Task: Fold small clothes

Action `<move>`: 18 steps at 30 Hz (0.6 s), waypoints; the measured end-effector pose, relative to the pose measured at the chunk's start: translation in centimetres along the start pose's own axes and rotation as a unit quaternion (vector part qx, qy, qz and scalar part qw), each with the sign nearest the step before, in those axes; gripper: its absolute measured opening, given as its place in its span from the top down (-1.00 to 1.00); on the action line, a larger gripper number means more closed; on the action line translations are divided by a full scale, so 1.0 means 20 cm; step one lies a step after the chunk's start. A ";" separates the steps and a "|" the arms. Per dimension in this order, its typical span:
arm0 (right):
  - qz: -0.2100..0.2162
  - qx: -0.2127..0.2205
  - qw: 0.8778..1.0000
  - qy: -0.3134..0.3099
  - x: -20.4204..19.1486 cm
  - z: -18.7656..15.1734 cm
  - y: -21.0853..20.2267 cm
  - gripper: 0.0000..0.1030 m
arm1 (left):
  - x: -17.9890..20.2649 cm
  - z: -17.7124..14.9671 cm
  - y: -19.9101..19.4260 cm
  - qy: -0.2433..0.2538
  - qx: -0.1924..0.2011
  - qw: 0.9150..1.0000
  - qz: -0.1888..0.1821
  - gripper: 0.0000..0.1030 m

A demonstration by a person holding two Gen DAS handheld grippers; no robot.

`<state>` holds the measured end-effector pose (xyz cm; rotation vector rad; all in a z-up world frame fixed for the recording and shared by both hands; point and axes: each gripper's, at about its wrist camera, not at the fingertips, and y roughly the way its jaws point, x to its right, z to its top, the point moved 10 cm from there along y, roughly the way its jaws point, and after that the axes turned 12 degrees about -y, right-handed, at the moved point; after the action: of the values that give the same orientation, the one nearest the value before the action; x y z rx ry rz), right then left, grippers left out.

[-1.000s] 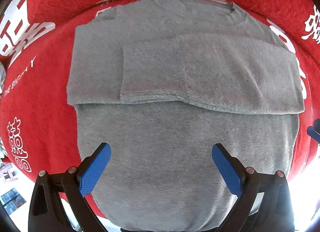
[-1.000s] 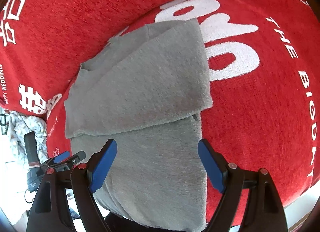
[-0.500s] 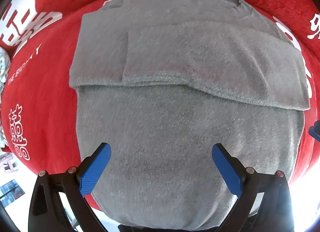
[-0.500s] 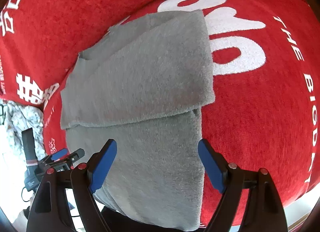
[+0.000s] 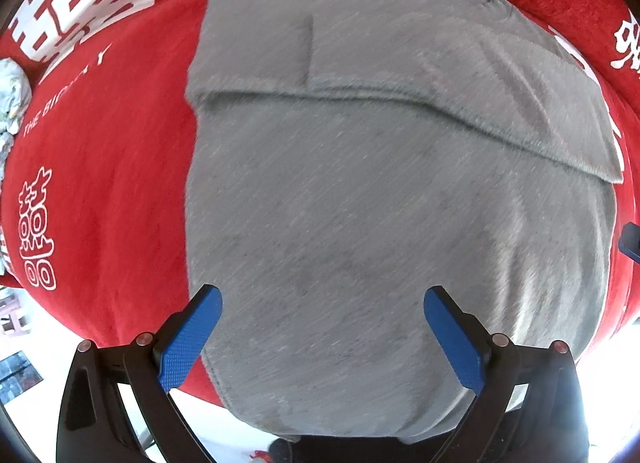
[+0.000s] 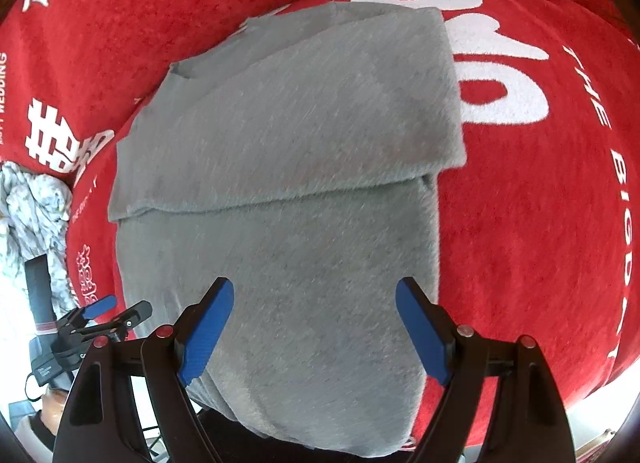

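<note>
A grey sweater (image 5: 380, 191) lies flat on a red cloth (image 5: 112, 191), collar at the far end, both sleeves folded across its chest. My left gripper (image 5: 320, 303) hangs open above the sweater's lower left part, nothing between its blue pads. The right wrist view shows the same sweater (image 6: 288, 191) from its right side, its hem hanging over the table's near edge. My right gripper (image 6: 314, 299) is open over the sweater's lower right part and holds nothing. The left gripper (image 6: 112, 307) shows at the lower left of the right wrist view.
The red cloth (image 6: 540, 223) bears white lettering and covers the table. A pale crumpled garment (image 6: 32, 207) lies at the cloth's left edge, also seen as a pale garment (image 5: 10, 103) in the left wrist view. The table's near edge runs just under both grippers.
Both grippers slid sideways over the sweater: the left one towards its left edge, the right one towards its right edge. Both stayed open. The sweater has not moved.
</note>
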<state>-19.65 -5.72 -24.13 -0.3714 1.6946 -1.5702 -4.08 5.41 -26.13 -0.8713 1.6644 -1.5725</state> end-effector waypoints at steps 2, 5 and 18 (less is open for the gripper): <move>-0.006 0.002 1.000 -0.002 -0.03 -0.04 0.01 -0.66 | -0.08 -0.04 0.00 0.000 0.003 1.000 -0.002 -0.97; -0.011 0.003 1.000 -0.007 -0.07 -0.10 0.02 -0.66 | -0.21 -0.14 0.01 -0.007 0.006 1.000 -0.009 -0.97; 0.105 -0.015 0.992 0.066 -0.05 -0.74 0.04 -0.66 | -0.67 -0.71 0.15 0.008 -0.025 0.999 -0.045 -0.97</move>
<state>-29.18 5.58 -25.55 -0.1010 1.7975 -1.4423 -8.65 24.50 -28.06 -0.9740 1.7021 -1.6076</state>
